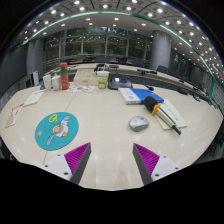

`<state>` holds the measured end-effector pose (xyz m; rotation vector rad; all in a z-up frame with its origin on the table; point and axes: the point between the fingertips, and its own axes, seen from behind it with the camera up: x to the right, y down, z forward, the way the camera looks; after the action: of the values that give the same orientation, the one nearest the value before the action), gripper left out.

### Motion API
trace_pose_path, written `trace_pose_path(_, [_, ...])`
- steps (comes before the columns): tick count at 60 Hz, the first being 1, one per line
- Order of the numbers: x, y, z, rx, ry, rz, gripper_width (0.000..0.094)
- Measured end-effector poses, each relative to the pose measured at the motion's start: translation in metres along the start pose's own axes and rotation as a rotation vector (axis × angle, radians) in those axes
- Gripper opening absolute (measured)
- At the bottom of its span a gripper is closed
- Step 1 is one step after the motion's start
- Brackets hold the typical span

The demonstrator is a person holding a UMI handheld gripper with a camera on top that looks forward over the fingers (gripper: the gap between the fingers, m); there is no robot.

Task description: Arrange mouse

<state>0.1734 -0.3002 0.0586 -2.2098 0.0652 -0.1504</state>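
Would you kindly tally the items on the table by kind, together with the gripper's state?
Mouse: 1
Round teal mat: 1
Red bottle: 1
Cup: 1
Blue book: 1
Black pen-like tool: 1
Total: 6
The gripper is open, holding nothing; the mouse lies beyond its fingers.

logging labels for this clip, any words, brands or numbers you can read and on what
No text can be read here.
Round teal mat: a coloured picture, any lettering too small to tell.
Blue book: cover is blurred.
Red bottle: label too small.
Mouse: no mark visible.
The gripper is open, fingers empty.
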Motion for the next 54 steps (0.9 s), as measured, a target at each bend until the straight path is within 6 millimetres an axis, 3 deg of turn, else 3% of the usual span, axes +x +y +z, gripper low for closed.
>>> trace_pose_path(12, [0.072, -0.01, 0.102, -0.029, 0.035, 0.063, 0.0859])
trace_pose_path(23, [0.1, -0.025, 0.162, -0.055, 0.031, 0.11, 0.0854])
trace_pose_path(36, [0.1, -0.052, 0.2, -0.044, 0.011, 0.149, 0.0827])
trace_pose_path(40, [0.102, -0.056, 0.209, -0.04, 0.03, 0.121, 0.0734])
trace_pose_path(46, [0.1, -0.06, 0.216, -0.033, 0.041, 0.107, 0.0487])
trace_pose_path(54, [0.101, -0.059, 0.216, -0.045, 0.05, 0.098, 0.0452])
